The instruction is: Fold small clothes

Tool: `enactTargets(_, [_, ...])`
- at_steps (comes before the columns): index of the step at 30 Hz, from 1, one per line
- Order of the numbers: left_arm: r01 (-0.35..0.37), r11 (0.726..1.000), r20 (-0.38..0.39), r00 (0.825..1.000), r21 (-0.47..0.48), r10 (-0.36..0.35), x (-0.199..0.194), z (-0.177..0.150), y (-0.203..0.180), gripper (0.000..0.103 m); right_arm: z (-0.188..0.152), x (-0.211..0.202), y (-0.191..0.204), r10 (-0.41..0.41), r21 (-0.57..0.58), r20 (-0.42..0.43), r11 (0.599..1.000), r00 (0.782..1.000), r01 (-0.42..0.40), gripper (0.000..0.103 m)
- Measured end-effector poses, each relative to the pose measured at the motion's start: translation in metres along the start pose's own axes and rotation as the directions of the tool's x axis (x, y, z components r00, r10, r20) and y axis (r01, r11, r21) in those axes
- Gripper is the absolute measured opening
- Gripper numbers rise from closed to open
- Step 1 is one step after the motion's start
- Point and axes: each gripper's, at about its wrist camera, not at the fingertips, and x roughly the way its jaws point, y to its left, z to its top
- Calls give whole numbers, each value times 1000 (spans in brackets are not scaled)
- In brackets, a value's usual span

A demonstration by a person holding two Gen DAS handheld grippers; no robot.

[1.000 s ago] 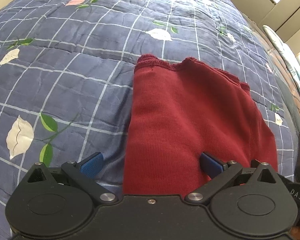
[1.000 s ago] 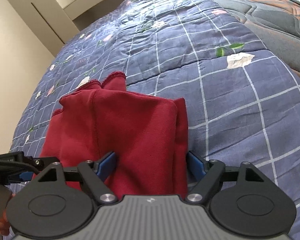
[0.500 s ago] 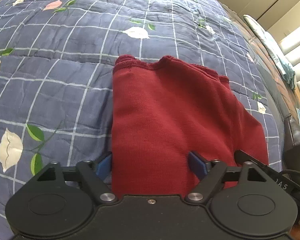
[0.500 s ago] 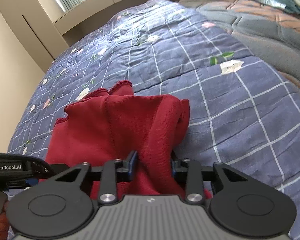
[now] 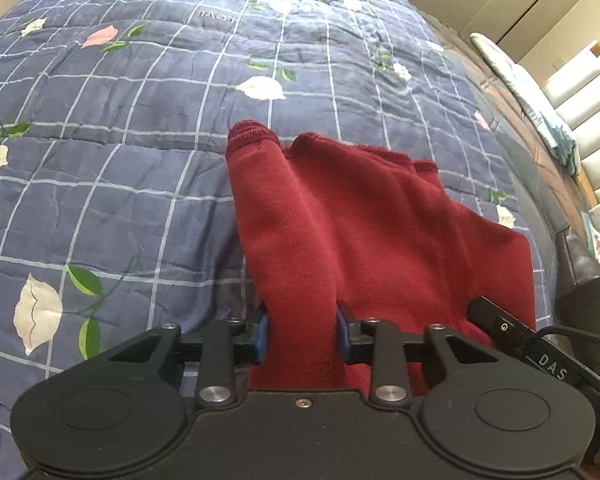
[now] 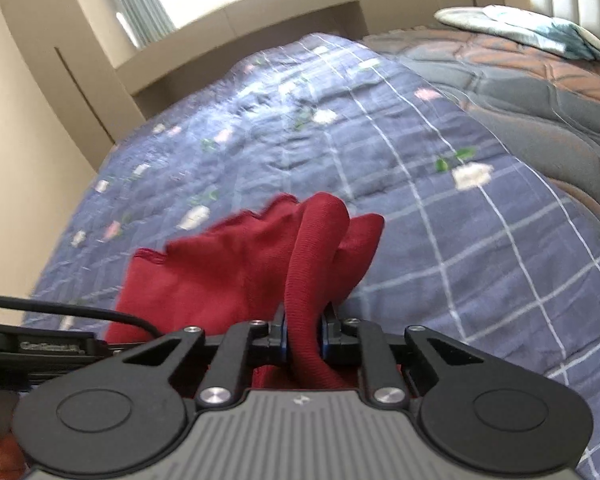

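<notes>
Both tools are closing on the near edge of one dark red knit garment (image 5: 372, 232): the left tool (image 5: 302, 338) has a thick bunch of the fabric between its blue pads (image 5: 261, 338), and the right tool (image 6: 303, 338) pinches a rolled ridge of the same cloth, which rises from its jaws in a tube. The garment's far end lies on the blue checked quilt (image 5: 140, 128) of the bed, its hemmed edge (image 5: 252, 134) pointing away, while the near part is drawn up into the two tools. The chief risk, I judge, is an uneven fold: each tool has gathered a wad, not a flat corner, so layers may slip out one at a time if the cloth is carried forward, leaving a twisted edge. The right side sits bunched higher than the left, so the fold line could skew. Dragging the far end could also ruck the soft quilt.
</notes>
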Motion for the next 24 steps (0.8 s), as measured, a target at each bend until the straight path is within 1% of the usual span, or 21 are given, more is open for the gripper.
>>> enactTargets(4, [42,999,50,998,-9,-42,-20,3,3,30,6,-5,25,54,-36,11,998,998,-54,16])
enactTargets(6, [42,999,79,996,1,-42,-32,7,6,29,9,-4,38,87,-43,16,995,996,-86,16])
enactTargets(10, [11,1000,130,991,17,-13,-60,17,23,29,14,6,68,160,-52,8,986,987,-159,16])
enactTargets(13, [-14,1000,157,988,-2,14,-83,24,46,29,15,18,95,219,-67,-11,973,976,-220,16])
enactTargets(15, [-39,999,175,984,-17,42,-97,27,61,29,13,26,110,240,-82,-34,967,970,-242,16])
enactTargets(19, [-105,993,184,977,-48,112,-115,30,89,29,2,38,132,262,-103,-79,958,962,-269,16])
enactTargets(24, [-139,986,168,974,-88,152,-118,24,117,29,-12,50,142,255,-103,-133,957,958,-270,16])
